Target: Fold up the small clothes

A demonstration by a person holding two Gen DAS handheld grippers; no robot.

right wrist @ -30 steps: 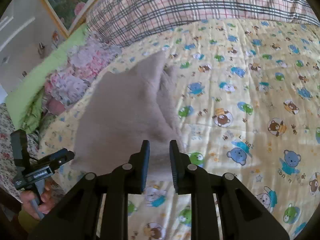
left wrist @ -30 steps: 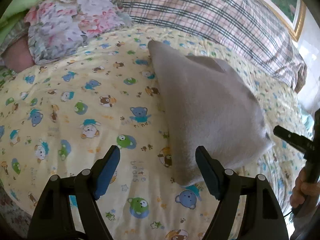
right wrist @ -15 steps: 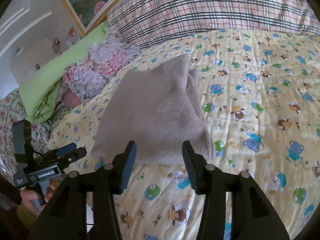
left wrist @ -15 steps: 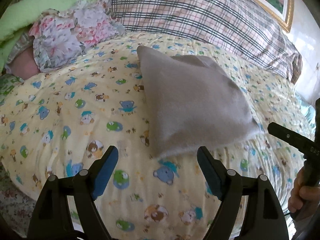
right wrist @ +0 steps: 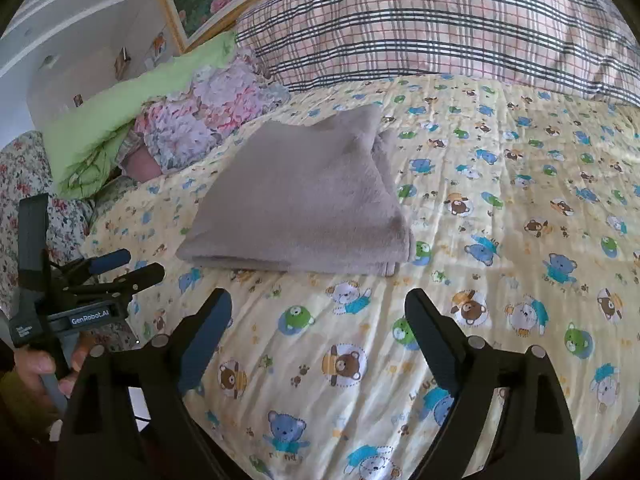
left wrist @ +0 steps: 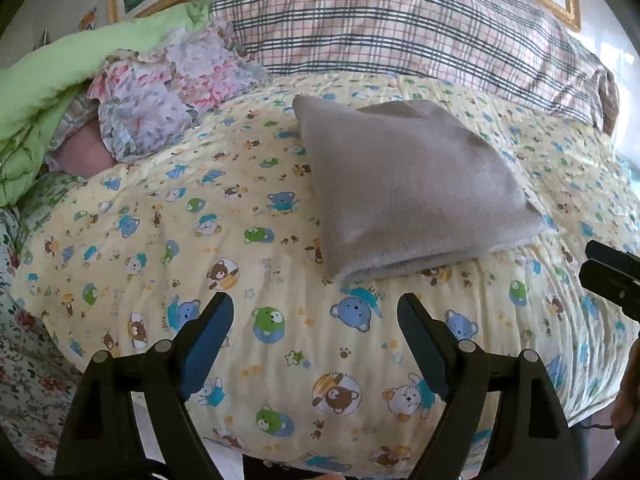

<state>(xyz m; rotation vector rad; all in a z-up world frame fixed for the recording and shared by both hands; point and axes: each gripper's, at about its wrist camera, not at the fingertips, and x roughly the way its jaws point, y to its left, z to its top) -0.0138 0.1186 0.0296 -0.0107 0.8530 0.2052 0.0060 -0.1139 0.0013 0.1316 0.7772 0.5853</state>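
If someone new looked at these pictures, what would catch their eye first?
Probably the folded grey cloth, lying flat in the middle of the yellow bear-print quilt. Next, the left gripper and right gripper, both open and empty just short of it, and the big plaid pillow behind.

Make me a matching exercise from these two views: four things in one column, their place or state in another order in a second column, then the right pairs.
1. grey cloth
2. plaid pillow
3. left hand-held gripper
4. green blanket

A. open, holding nothing
B. folded flat on the bear-print quilt
C. bunched at the quilt's left side
D. along the head of the bed, behind the quilt

Pairs: 1-B, 2-D, 3-A, 4-C
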